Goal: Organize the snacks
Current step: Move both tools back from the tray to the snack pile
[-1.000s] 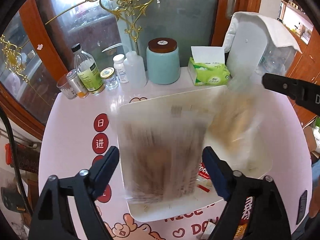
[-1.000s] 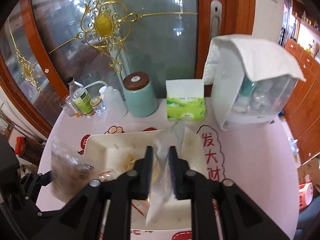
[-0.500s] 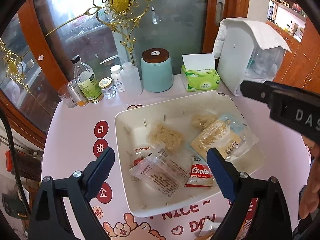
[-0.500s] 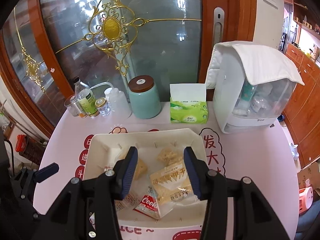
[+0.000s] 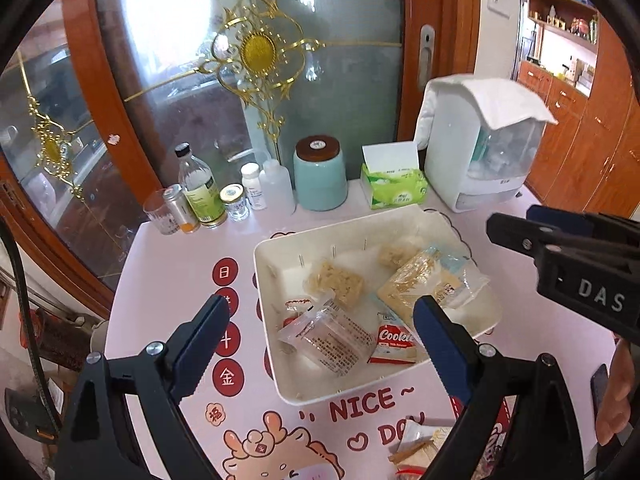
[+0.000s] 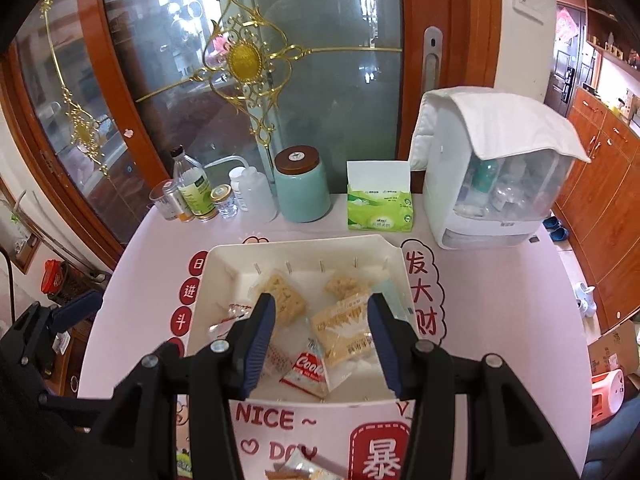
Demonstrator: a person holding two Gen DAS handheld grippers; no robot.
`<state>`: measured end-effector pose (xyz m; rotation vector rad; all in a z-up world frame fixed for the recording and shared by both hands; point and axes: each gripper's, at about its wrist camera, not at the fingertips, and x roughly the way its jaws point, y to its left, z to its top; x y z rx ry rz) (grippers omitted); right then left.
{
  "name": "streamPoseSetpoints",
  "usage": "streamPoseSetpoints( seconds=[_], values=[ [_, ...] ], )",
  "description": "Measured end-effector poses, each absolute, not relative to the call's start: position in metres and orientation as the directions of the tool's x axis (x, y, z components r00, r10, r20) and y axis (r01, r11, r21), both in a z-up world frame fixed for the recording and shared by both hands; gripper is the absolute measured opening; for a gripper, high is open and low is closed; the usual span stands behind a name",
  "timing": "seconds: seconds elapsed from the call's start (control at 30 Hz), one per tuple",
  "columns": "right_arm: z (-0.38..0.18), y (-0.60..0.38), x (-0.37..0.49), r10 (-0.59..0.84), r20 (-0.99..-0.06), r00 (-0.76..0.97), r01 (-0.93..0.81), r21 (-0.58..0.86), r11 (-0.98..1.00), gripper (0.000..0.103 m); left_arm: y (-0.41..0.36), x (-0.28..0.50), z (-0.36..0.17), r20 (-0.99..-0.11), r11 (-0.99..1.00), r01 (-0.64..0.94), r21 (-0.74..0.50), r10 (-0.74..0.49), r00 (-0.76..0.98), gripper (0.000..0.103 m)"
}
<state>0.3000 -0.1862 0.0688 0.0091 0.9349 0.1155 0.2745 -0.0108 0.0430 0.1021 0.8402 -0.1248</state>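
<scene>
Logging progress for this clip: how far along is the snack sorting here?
Done: several packets lie in the white tray, among them the red Cookie pack and a yellow cracker pack. In hand: nothing; left gripper and right gripper are open and empty. Left: loose packets on the table's near edge.

Far side, a wood-framed glass door with gold scrollwork catches daylight at its left. Right, orange-brown wooden cabinets line the wall, lit shelves above them.
</scene>
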Motion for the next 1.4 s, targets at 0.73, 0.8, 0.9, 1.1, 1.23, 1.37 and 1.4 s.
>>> streamPoseSetpoints(
  seconds=[0.73, 0.8, 0.9, 1.1, 1.23, 1.37, 1.4],
  values=[
    [0.085, -0.188, 0.129, 0.089, -0.808, 0.582, -0.072, 0.057, 0.996, 0.056, 0.041, 0.139, 0.060, -0.746, 0.933, 0.360, 0.020, -0.226, 0.626, 0.093],
    [0.076, -0.188, 0.118, 0.081, -0.819, 0.569, -0.071, 0.049, 0.996, 0.056, 0.045, 0.129, 0.054, -0.750, 0.924, 0.382, 0.019, -0.239, 0.617, 0.093],
    [0.059, -0.186, 0.097, 0.061, -0.834, 0.549, -0.073, 0.025, 0.997, 0.058, 0.046, 0.118, 0.039, -0.764, 0.906, 0.423, 0.029, -0.253, 0.593, 0.093],
    [0.017, -0.187, 0.064, 0.060, -0.862, 0.504, -0.129, -0.006, 0.992, 0.058, 0.056, 0.104, -0.010, -0.817, 0.871, 0.488, 0.050, -0.245, 0.522, 0.093],
    [-0.015, -0.190, 0.042, 0.035, -0.876, 0.482, -0.186, -0.063, 0.981, 0.058, 0.064, 0.100, -0.048, -0.841, 0.850, 0.523, 0.070, -0.232, 0.488, 0.093],
    [-0.049, -0.195, 0.024, 0.021, -0.899, 0.437, -0.268, -0.108, 0.957, 0.058, 0.069, 0.099, -0.090, -0.867, 0.817, 0.565, 0.116, -0.195, 0.459, 0.093],
    [-0.055, -0.196, 0.021, 0.019, -0.905, 0.425, -0.287, -0.115, 0.951, 0.058, 0.069, 0.098, -0.101, -0.873, 0.805, 0.578, 0.132, -0.181, 0.453, 0.093]
  ],
)
